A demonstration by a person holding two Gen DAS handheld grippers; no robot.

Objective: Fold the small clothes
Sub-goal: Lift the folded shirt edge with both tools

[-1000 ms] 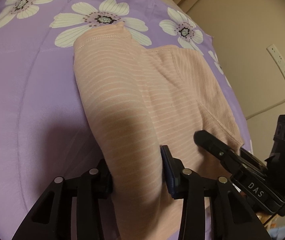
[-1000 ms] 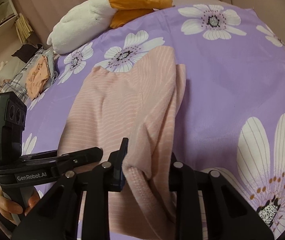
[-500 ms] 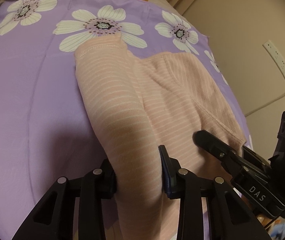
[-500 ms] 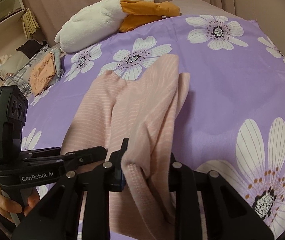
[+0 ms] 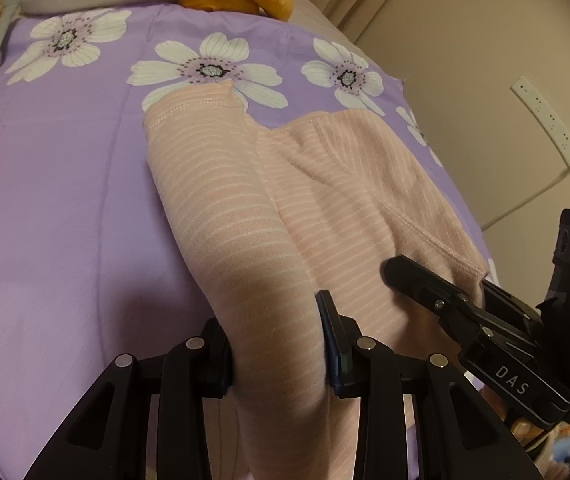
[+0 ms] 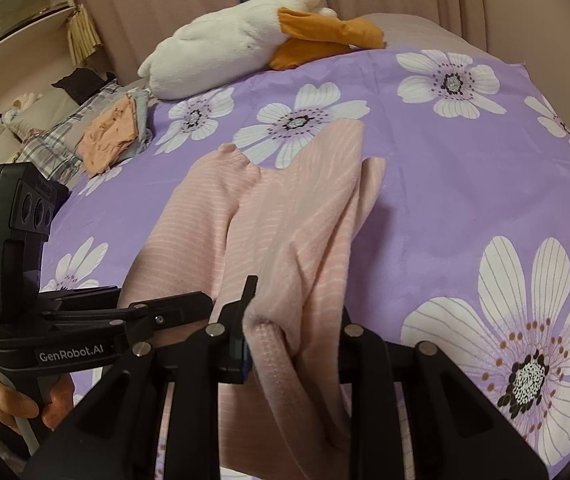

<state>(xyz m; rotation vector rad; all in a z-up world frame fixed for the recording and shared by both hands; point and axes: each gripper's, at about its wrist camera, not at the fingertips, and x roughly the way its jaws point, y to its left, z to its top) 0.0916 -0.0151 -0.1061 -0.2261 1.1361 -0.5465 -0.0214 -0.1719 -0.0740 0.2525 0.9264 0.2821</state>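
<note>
A small pink garment with thin white stripes (image 5: 325, 200) lies on a purple bedsheet with white flowers (image 5: 45, 200). My left gripper (image 5: 277, 340) is shut on the garment's near left edge, and cloth bulges up between its fingers. My right gripper (image 6: 293, 340) is shut on the garment's near right edge with a hemmed band; the garment (image 6: 277, 216) stretches away from it. The right gripper shows in the left wrist view (image 5: 465, 312), and the left gripper shows in the right wrist view (image 6: 125, 320). Both hold the near end lifted off the sheet.
A white and orange plush toy (image 6: 253, 36) lies at the far end of the bed. A stack of folded clothes (image 6: 113, 136) sits at the far left. A wall with a power strip (image 5: 549, 120) is to the right of the bed.
Both grippers have pulled back and upward with the garment's near end. More of the bed's far end and the plush toy have come into view.
</note>
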